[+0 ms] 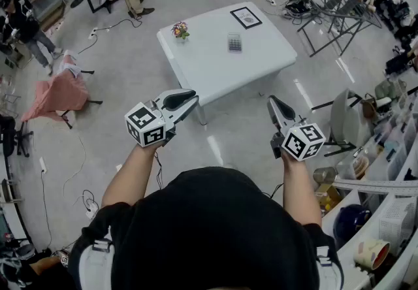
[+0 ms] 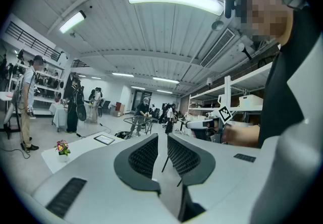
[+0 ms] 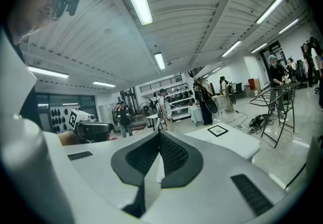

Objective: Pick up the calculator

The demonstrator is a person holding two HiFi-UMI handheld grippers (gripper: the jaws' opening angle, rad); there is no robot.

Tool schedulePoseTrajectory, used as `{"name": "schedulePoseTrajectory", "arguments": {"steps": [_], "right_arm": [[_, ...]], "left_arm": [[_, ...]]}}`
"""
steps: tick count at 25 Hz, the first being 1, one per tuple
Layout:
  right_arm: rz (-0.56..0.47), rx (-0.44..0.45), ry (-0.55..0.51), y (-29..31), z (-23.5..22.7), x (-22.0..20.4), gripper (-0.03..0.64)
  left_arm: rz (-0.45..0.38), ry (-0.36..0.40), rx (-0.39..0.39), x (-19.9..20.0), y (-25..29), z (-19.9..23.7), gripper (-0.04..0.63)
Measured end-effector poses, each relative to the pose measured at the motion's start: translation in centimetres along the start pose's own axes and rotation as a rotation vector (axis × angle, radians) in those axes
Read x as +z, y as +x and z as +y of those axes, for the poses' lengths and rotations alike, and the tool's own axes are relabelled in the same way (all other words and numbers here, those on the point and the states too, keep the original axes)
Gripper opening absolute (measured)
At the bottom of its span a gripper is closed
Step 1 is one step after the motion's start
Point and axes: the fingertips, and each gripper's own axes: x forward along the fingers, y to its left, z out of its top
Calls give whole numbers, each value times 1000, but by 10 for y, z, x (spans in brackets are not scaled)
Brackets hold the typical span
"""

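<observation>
**Item 1, left gripper** [image 1: 194,96] [image 2: 162,137]: held out nearly level. The jaws stand a narrow slit apart, with nothing between them but a view of floor.

**Item 2, right gripper** [image 1: 272,100] [image 3: 159,133]: held out nearly level, with the jaw tips pressed together and nothing gripped.

**Item 3, calculator** [image 1: 235,42]: lies flat on the white table [image 1: 209,70], toward the table's far right side, inboard of every edge and well apart from both grippers.

**Item 4, framed picture** [image 1: 246,17]: lies flat near the table's far corner, beyond the calculator.

**Item 5, small flower pot** [image 1: 180,31]: stands upright by the table's left corner.

**Edges and open room:** the table's near corner points toward the person, and both grippers are short of it. A glossy grey floor [image 1: 130,73] runs along the table's sides.

**Surroundings:**
- A pink-draped chair [image 1: 59,93] stands at left.
- A folded metal rack [image 1: 333,8] stands at far right, with cables beside it.
- Crowded shelving [image 1: 385,171] lines the right edge.
- Several people stand at the room's far margins.
</observation>
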Motion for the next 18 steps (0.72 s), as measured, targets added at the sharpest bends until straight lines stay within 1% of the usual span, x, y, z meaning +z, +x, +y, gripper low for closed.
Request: {"name": "schedulePoseTrajectory", "arguments": {"steps": [4, 8, 11, 14, 18], "right_arm": [[11, 11, -1, 2, -14, 0, 5], [17, 9, -25, -4, -27, 2, 5], [9, 35, -6, -8, -36, 2, 6], [4, 60, 18, -11, -48, 3, 8], [18, 71, 11, -12, -63, 4, 19]], "left_arm": [[-28, -24, -22, 7, 16, -4, 77], [-21, -34, -20, 5, 30, -11, 77], [-38, -35, -29, 4, 38, -17, 77], [-45, -37, -22, 3, 48, -22, 77], [-40, -41, -11, 3, 64, -26, 77]]}}
